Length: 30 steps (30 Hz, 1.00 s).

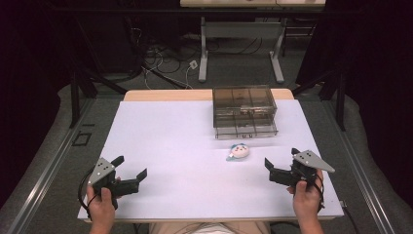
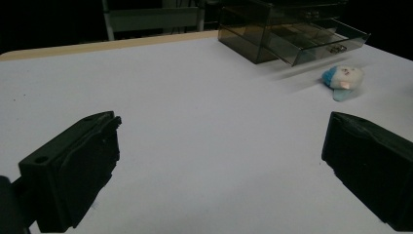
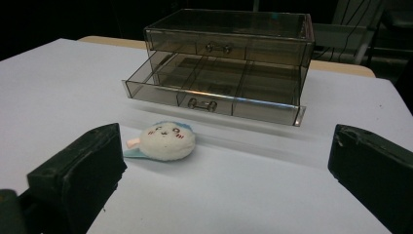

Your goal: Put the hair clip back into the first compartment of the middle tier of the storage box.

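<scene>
- Writing: no brand, label or readable text can be made out on any item; the plush toy (image 3: 165, 140) carries only a small printed face
- Count: one smoked-plastic drawer organizer (image 1: 244, 111), one plush toy, two handheld grippers, one white counter (image 1: 170, 146)
- Drawer organizer: stands at the far right-centre of the counter, close to the far edge; two tiers, each with small metal pulls; the lower drawer (image 3: 209, 87) is pulled out toward the person and shows three compartments, all bare; the upper tier is shut
- Plush toy: round, white with a light blue back, lying on the counter just in front of the open lower drawer, apart from it, face toward the right gripper
- Left gripper (image 1: 131, 166): held by the left hand (image 1: 101, 204) at the near left corner, fingers (image 2: 73, 165) spread wide with nothing between them
- Right gripper (image 1: 281, 162): held by the right hand (image 1: 307, 197) at the near right, near the right edge, fingers (image 3: 80, 170) spread wide and empty; the plush toy lies ahead of it, toward its left finger
- Open room: the whole left half and centre of the counter are bare; the grippers are well apart
- Surroundings: cables (image 1: 160, 63) lie on the floor beyond the far edge, beside a grey table frame (image 1: 241, 44)
</scene>
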### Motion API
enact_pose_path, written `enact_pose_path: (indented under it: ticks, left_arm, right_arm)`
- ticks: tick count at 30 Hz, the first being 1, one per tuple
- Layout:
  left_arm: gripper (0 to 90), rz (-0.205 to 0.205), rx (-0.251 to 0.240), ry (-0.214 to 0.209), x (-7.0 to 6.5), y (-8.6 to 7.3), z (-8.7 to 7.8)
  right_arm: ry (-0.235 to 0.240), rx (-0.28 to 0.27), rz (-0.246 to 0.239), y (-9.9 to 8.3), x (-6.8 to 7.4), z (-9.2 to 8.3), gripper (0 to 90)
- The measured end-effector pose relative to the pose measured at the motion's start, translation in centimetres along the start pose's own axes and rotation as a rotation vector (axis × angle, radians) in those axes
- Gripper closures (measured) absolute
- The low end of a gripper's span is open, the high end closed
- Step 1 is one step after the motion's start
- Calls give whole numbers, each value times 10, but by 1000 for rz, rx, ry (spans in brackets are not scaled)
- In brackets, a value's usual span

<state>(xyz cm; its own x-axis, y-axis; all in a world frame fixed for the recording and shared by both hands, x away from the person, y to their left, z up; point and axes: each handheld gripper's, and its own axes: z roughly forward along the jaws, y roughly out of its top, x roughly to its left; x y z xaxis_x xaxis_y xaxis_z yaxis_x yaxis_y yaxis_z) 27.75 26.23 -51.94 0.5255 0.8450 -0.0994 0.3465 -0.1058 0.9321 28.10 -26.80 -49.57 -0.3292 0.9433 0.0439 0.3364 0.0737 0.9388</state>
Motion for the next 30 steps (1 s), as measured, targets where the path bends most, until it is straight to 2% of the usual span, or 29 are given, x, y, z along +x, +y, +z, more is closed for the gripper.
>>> enact_pose_path:
  ticks: [3,4,9,10,16,18,22,23,24,30]
  left_arm:
    - [4,-3,-3,3,0,1,0]
    - [4,-4,-3,4,-1,1,-1]
    - [4,-5,0,11,-1,1,-1]
    - [4,5,4,15,0,1,-2]
    - [4,-4,-1,18,-1,0,-4]
    - [4,-1,1,18,-2,0,-4]
    - [4,0,5,20,-2,0,-5]
    - [4,2,6,21,-1,0,-6]
    - [4,-4,6,22,-2,-1,-6]
    - [4,-7,2,21,-1,0,-6]
  right_arm:
    - [4,5,17,0,-1,1,0]
    - [2,22,21,1,-1,1,0]
    - [15,22,39,4,1,4,0]
    - [14,28,37,5,1,5,0]
    - [17,21,3,9,8,9,0]
    - [19,28,-32,11,11,12,0]
    - [18,50,-49,15,13,19,0]
    - [19,80,-50,17,13,19,0]
    - [22,64,-54,18,14,23,0]
    - [29,106,-83,24,17,35,0]
